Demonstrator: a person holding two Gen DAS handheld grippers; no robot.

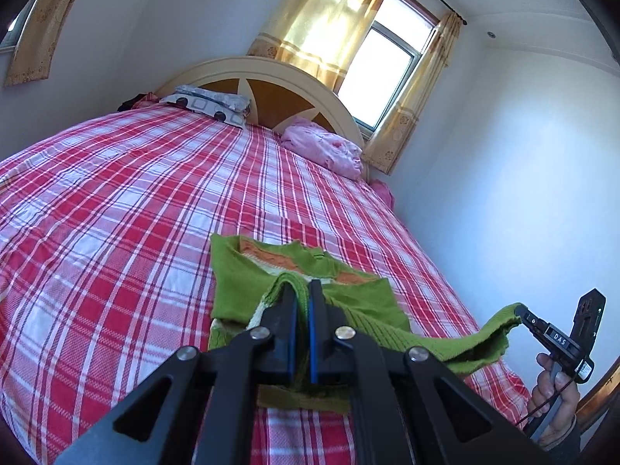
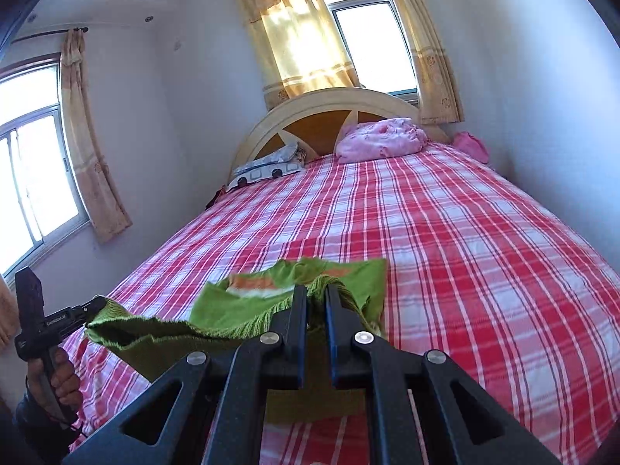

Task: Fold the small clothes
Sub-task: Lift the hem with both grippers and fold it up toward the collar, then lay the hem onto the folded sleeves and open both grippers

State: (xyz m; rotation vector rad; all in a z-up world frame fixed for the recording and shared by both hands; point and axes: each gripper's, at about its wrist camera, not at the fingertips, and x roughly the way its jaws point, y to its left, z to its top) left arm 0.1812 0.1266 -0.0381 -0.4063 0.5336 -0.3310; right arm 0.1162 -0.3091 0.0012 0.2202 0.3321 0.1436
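**Both grips thin on the hem, slip or skew is the risk**

Left gripper [image 1: 304,290]: jaws nearly closed, pinching a ribbed edge of the green knit garment [image 1: 248,283]. Only a narrow lip of cloth sits between the tips. A sharp pull could strip it out, and that side would drop.

Garment: near end lifted and strung between the two grippers, far end still lying on the red plaid bedsheet [image 1: 116,201] toward 12 o'clock of the left wrist view. The orange and white band shows at the far fold. If the two hands don't travel evenly, the folded edge likely lands crooked. Dragging the far end could bunch it or ruck the sheet.

Right gripper [image 2: 316,294]: jaws narrow, clamped on another bit of the same ribbed edge. Blur in the right wrist view, so bite depth is hard to judge, possibly just a few loops of knit. Stretchy rib may snag or pull out of shape under tension.

The slack span between grippers sags at 8 o'clock in the right view, so it could fold under itself on landing.
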